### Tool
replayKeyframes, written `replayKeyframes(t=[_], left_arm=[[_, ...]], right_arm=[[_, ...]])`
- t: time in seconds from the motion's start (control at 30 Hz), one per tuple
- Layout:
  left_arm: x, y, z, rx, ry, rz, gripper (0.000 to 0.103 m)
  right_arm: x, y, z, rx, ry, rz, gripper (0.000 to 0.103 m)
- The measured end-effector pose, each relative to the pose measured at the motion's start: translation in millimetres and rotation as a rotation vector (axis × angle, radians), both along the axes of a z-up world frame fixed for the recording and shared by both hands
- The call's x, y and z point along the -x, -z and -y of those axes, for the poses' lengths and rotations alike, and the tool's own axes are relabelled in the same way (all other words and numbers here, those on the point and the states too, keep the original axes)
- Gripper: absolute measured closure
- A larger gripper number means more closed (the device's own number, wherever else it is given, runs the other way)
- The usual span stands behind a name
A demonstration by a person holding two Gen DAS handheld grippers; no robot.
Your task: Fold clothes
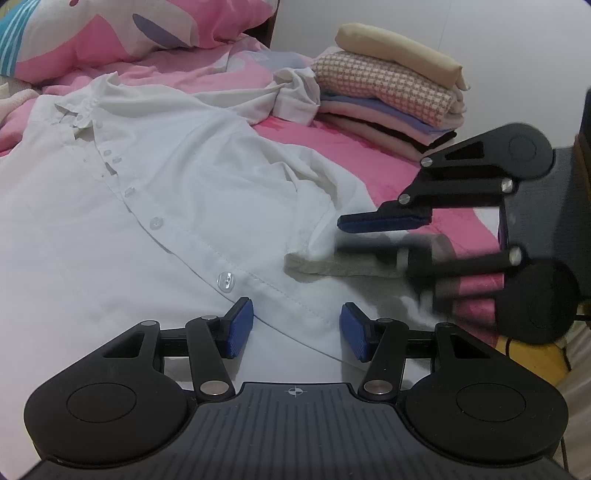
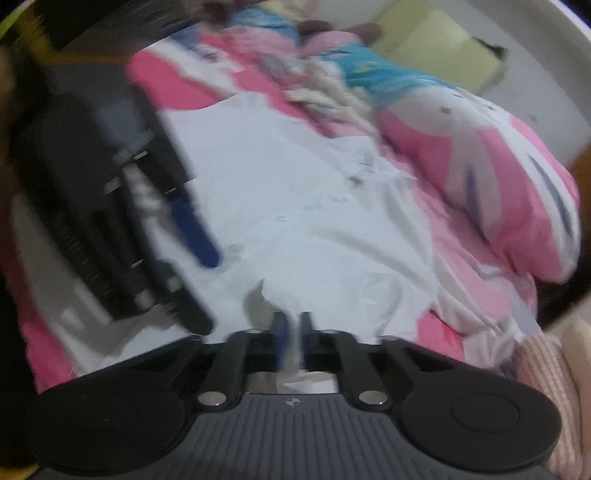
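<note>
A white button-up shirt [image 1: 184, 192] lies spread, front up, on the pink bed. My left gripper [image 1: 297, 330] hovers over its lower placket, blue pads apart with flat cloth below and nothing pinched. My right gripper [image 1: 343, 238] comes in from the right at the shirt's side edge, its lower finger blurred. In the right wrist view the shirt [image 2: 295, 206] fills the middle, and my right gripper [image 2: 292, 332] has its fingers drawn together on a fold of white cloth. One blue pad [image 2: 195, 232] of the left gripper shows blurred at the left.
A stack of folded clothes [image 1: 391, 99] sits at the bed's far right, against the wall. A pink patterned quilt [image 1: 110, 33] is bunched at the head; it also appears as the quilt [image 2: 498, 177] on the right. Pink sheet [image 1: 369, 147] lies between shirt and stack.
</note>
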State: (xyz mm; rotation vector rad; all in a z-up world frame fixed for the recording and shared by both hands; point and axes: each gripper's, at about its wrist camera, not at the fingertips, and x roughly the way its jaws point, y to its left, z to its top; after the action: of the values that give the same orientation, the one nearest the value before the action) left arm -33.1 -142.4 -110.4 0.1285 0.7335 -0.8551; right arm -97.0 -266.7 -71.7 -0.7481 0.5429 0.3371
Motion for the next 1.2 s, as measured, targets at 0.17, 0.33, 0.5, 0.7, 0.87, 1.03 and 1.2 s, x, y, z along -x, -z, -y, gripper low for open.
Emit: replayKeyframes(t=[0.17,0.33,0.5,0.7,0.87,1.03,1.2], left_arm=[[0,1,0,0.0,-0.001,0.002,0.049],[0,1,0,0.001,-0.002,0.002,0.049],[0,1,0,0.002,-0.001,0.002,0.049],[-1,1,0,0.002,-0.001,0.002,0.049],[0,1,0,0.002,-0.002,0.005,0.049],[-1,1,0,0.007,-0.004,0.003,0.049],[-2,0,-1,0.018,-0.006,-0.004,0.049]], right_arm=[[1,-30,47,-0.29,0.23,0.107,0.103],[10,-41,113,-0.596,0.513,0.198,0.103],[24,-16,165,-0.772,0.733,0.247,0.103],[36,18,194,-0.838,0.879,0.23,0.103],[51,23,209,-0.948,0.935,0.22,0.103],[54,11,212,-1.152,0.832,0.122,0.099],[33,12,208,-1.238,0.805,-0.009,0.066]])
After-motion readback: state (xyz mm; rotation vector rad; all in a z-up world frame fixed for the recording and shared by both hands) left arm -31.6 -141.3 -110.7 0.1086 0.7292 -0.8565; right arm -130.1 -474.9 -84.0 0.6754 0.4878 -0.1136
